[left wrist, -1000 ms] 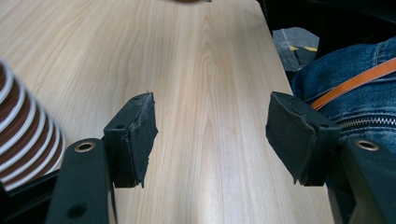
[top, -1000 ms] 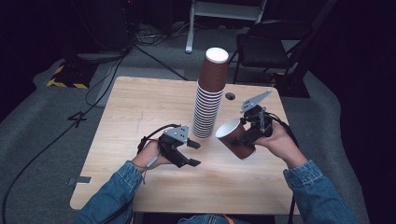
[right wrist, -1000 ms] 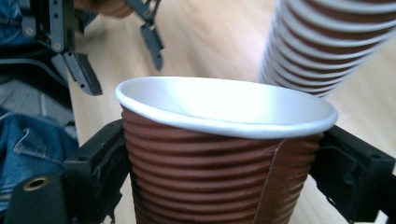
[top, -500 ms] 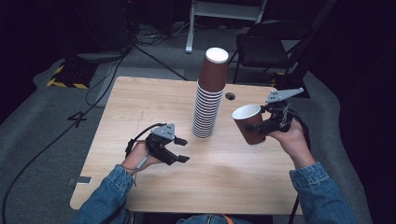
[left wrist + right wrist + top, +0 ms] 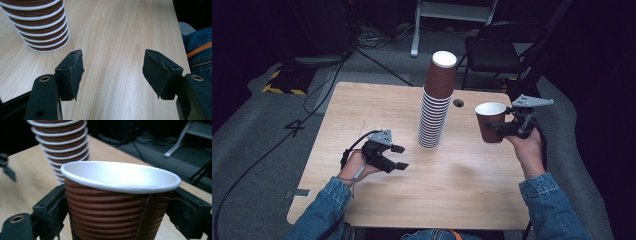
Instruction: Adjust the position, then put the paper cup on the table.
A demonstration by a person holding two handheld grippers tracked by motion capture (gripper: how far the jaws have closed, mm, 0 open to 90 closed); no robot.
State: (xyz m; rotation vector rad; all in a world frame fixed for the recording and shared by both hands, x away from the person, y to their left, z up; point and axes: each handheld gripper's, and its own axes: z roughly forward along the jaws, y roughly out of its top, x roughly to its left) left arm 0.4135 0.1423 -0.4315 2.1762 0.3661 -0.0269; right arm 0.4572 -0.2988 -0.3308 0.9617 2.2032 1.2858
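The right claw [image 5: 504, 126] is clamped on a single brown ribbed paper cup [image 5: 490, 121], mouth up and nearly upright, held in the air above the right side of the table [image 5: 362, 107]. In the right gripper view the two black jaws press the cup [image 5: 117, 202] from either side just below its white rim, and the inside looks empty.

What the coming move turns on is how this cup lies relative to the tall stack of paper cups [image 5: 436, 102]. The stack stands to the left of the held cup, near the table's middle, with a clear gap of air between them. The stack's cups are nested mouth down, white base on top, and the column leans a little, while the held cup's long axis is vertical with the mouth up. The cup hangs at about the stack's mid-height, so the top of the stack is up and to the left of it. The right hand is plainly the nearer one.

The left claw [image 5: 396, 156] rests low over the table at the front left, its jaws spread wide with nothing between them; in the left gripper view the foot of the stack [image 5: 37, 27] sits ahead and to one side of it, apart.

A small dark hole [image 5: 457, 103] in the tabletop lies just behind the stack. Nothing stands on the bare wood beneath the held cup, so I judge a set-down there unobstructed.
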